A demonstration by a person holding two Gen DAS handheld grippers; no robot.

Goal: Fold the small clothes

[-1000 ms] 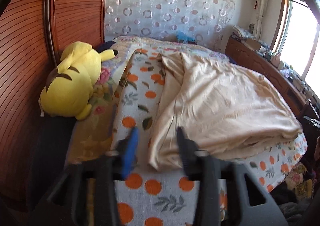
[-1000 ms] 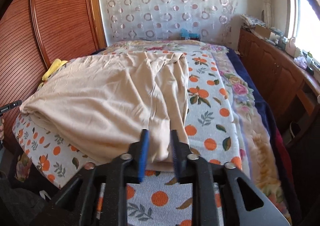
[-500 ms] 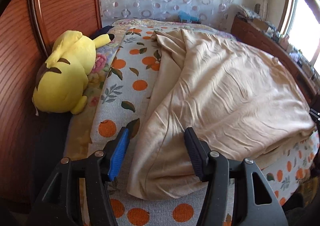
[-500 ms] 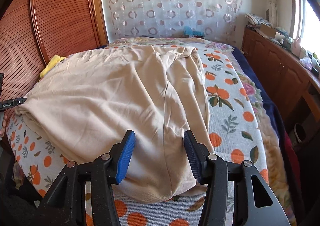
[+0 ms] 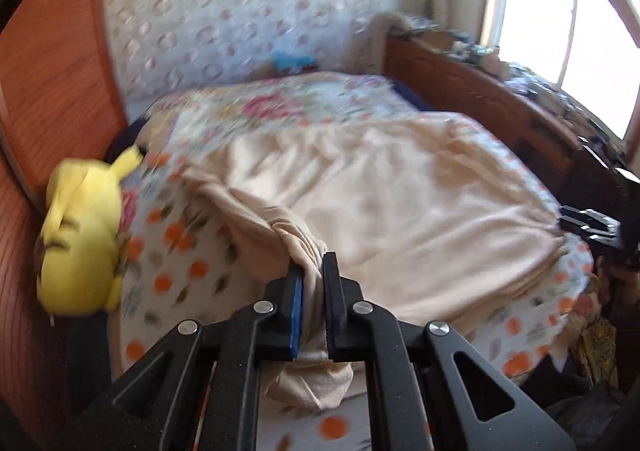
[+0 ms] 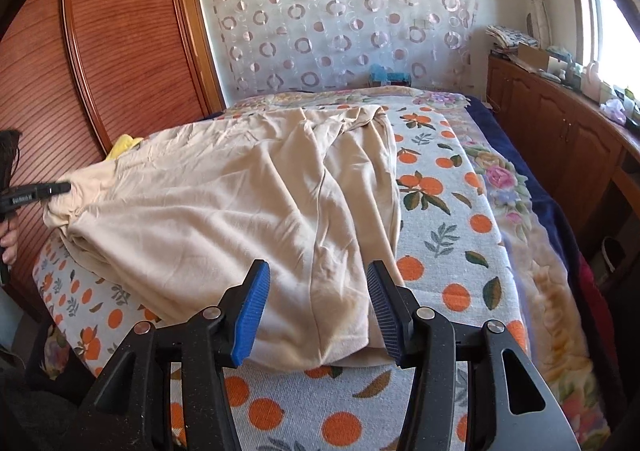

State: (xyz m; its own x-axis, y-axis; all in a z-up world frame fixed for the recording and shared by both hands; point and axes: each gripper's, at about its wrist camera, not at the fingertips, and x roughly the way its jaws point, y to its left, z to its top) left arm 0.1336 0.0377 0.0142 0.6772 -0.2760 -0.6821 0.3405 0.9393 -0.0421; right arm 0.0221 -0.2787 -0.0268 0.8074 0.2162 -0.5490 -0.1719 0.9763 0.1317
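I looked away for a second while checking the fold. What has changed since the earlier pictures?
The left gripper was open over the beige garment; its jaws are now closing on a bunched corner, pulled up off the orange-print bedspread. The right gripper opened wider and straddles the near hem without pressing it. The yellow plush toy has stayed put.

Black hand-held gripper point(image 6: 318, 305) arms, silver screws, ribbed blue pad.

My beige garment point(image 6: 248, 211) is soft matt knit cloth, finely creased. The orange-print bedspread point(image 6: 444, 251) looks like coarse woven fabric. My right gripper point(image 6: 316, 307) is grainy matt black plastic with ribbed blue pads and shiny metal pins. The wardrobe door point(image 6: 120, 51) is grooved, glossy reddish wood.
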